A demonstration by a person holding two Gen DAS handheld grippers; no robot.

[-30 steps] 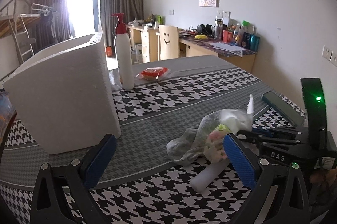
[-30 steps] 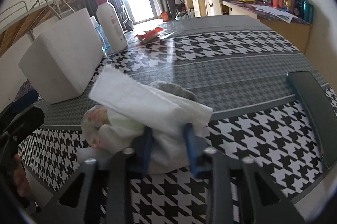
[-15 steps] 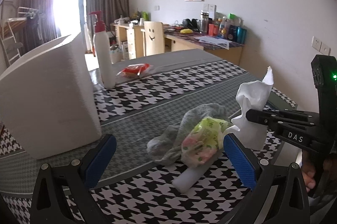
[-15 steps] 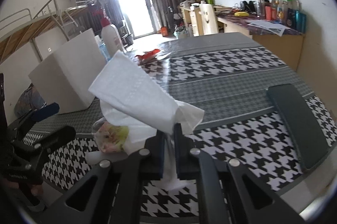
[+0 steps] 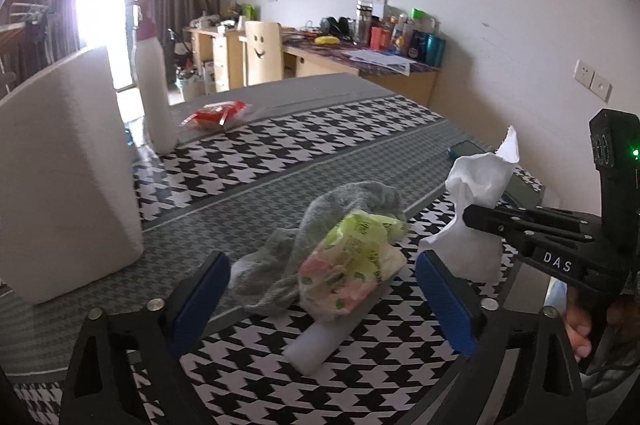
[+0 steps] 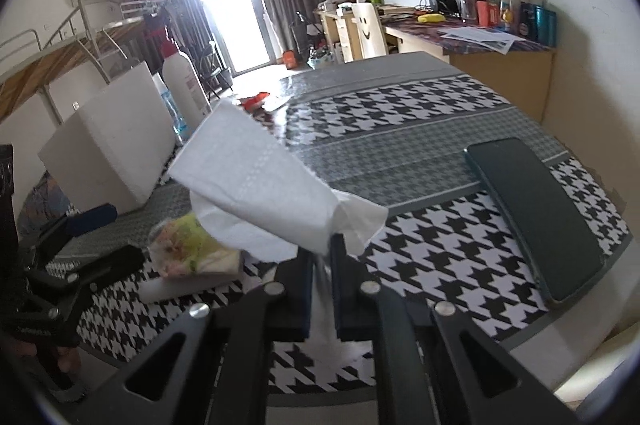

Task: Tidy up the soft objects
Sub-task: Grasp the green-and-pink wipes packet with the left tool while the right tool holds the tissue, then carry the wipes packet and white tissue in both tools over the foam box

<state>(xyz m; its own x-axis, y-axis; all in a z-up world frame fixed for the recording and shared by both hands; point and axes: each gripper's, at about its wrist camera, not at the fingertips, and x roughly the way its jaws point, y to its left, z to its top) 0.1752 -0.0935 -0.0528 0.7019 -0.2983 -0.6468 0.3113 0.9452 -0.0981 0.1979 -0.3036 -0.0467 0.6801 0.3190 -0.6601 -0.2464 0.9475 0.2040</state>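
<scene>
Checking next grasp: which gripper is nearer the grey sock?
Left. The left gripper hovers right over the grey sock, jaws closing, not touching it. The right gripper holds the white tissue off to the side.

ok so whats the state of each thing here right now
white paper tissue: pinched, held off the table
right hand-held gripper: shut on the tissue
left hand-held gripper: closing, nothing between its pads
grey sock: crumpled, lying on the table
yellow-green printed plastic pack: resting on the sock
dark phone: flat, screen off
</scene>
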